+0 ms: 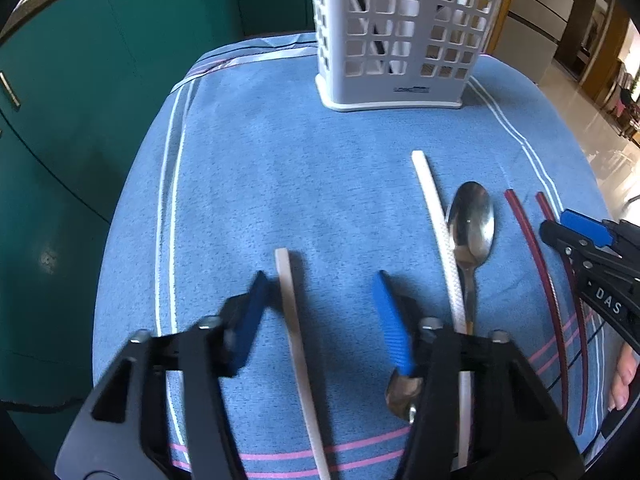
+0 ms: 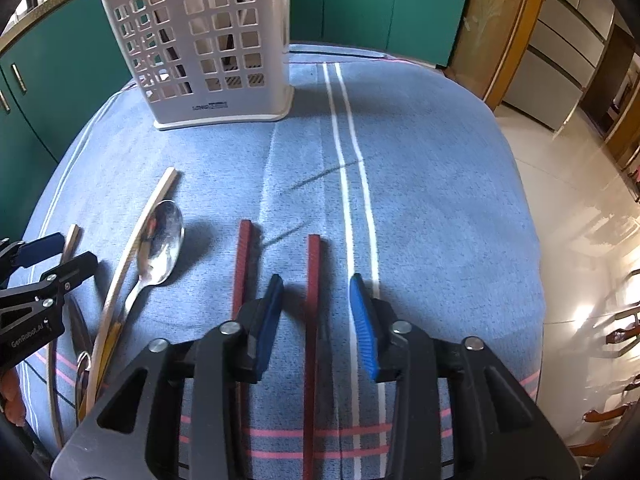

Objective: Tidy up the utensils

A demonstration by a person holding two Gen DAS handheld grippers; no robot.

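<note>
The white slotted caddy (image 1: pixel 404 36) is standing at the far end of the blue-clothed worktop (image 1: pixel 280 168), and dark shapes are showing through its holes, so some pieces are probably sitting inside already, though what they are cannot be told. Most of the sorting looks to be waiting: nearer the cameras than the caddy, five pieces are lying loose on the cloth. They are a white chopstick (image 1: pixel 298 344), a second white chopstick (image 1: pixel 438 232), a metal spoon (image 1: pixel 472 232) just beside that second one, and two dark red chopsticks (image 2: pixel 244 264) (image 2: pixel 313 320) well to the caddy's near right.

The left tool (image 1: pixel 320 292) is hanging low over the cloth, pointing toward the caddy, its blue pads spread wide and straddling the first white chopstick, which is lying close to the left pad. Nothing is gripped.

The right tool (image 2: pixel 316 304) is posed likewise, level and aimed at the caddy, pads wide apart with one red chopstick running between them, untouched as far as can be seen. Both appear set for a pickup.
</note>
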